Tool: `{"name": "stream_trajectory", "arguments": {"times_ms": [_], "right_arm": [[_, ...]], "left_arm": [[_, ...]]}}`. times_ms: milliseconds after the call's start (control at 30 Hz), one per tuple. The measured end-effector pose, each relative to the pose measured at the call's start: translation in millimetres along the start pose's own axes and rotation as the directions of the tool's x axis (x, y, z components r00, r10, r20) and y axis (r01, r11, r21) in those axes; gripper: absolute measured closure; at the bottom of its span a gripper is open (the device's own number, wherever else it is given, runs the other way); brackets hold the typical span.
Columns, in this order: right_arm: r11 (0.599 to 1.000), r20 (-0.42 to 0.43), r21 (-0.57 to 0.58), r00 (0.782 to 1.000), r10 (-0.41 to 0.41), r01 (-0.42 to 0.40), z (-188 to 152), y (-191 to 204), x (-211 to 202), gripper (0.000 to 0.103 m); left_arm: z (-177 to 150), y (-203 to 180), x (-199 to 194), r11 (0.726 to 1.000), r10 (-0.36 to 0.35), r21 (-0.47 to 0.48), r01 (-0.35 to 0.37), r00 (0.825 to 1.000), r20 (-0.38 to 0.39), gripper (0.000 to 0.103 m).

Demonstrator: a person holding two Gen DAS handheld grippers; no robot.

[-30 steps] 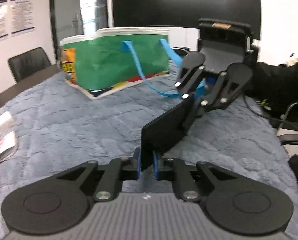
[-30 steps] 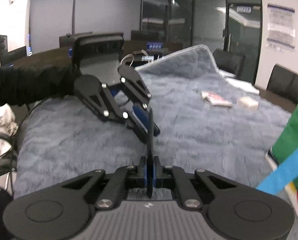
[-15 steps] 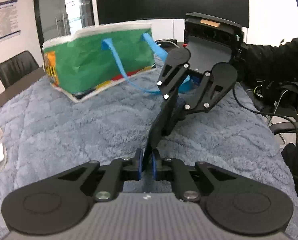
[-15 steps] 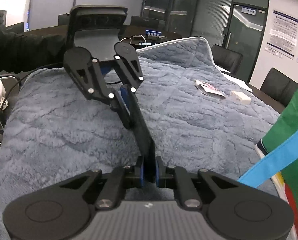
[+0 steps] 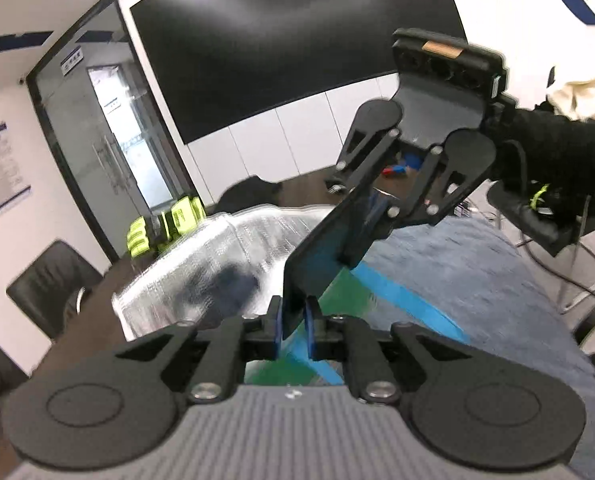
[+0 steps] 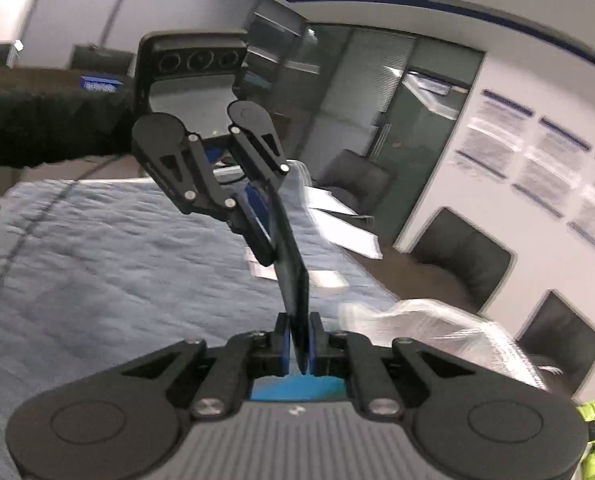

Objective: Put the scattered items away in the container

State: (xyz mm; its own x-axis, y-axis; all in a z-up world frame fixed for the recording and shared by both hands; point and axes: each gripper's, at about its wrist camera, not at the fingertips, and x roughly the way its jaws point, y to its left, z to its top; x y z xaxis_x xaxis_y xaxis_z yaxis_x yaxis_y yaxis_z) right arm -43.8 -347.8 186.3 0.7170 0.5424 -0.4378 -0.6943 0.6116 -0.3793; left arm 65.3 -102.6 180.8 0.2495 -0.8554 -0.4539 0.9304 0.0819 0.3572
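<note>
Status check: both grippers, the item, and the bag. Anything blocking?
Left gripper and right gripper both shut on the flat black panel, one at each end. Panel above the green bag, silver lining showing. Nothing blocking.

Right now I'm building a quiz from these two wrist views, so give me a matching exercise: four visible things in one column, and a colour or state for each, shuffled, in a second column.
Things
1. flat dark rectangular panel
2. insulated bag's silver foil lining
3. bag's strap
4. plush blanket on the table

Descriptions
A. bright blue
B. grey-blue, textured
C. clamped at both ends, by the left gripper and the right gripper
D. shiny and crinkled

Pairs: 1-C, 2-D, 3-A, 4-B
</note>
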Motion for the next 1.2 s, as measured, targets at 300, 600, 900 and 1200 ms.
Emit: {"name": "stream_trajectory", "arguments": {"times_ms": [300, 600, 900, 1200], "right_arm": [[0.977, -0.177, 0.154, 0.977, -0.122, 0.149, -32, -114, -17, 0.091], [0.941, -0.178, 0.198, 0.954, -0.242, 0.276, -62, -125, -16, 0.014], [0.864, -0.121, 0.359, 0.935, -0.332, 0.353, -21, -90, -14, 0.002], [0.75, -0.122, 0.586, 0.948, -0.293, 0.307, -2, 13, 35, 0.0]], "left_arm": [[37, 40, 132, 0.999, 0.001, -0.054, -0.003, 0.999, -0.041, 0.088], [26, 33, 137, 0.994, 0.093, 0.06, -0.087, 0.991, -0.1, 0.004], [25, 33, 70, 0.896, 0.379, -0.199, -0.397, 0.917, -0.122, 0.0], [-49, -27, -20, 0.474, 0.547, -0.61, -0.634, 0.756, -0.36, 0.0]]}}
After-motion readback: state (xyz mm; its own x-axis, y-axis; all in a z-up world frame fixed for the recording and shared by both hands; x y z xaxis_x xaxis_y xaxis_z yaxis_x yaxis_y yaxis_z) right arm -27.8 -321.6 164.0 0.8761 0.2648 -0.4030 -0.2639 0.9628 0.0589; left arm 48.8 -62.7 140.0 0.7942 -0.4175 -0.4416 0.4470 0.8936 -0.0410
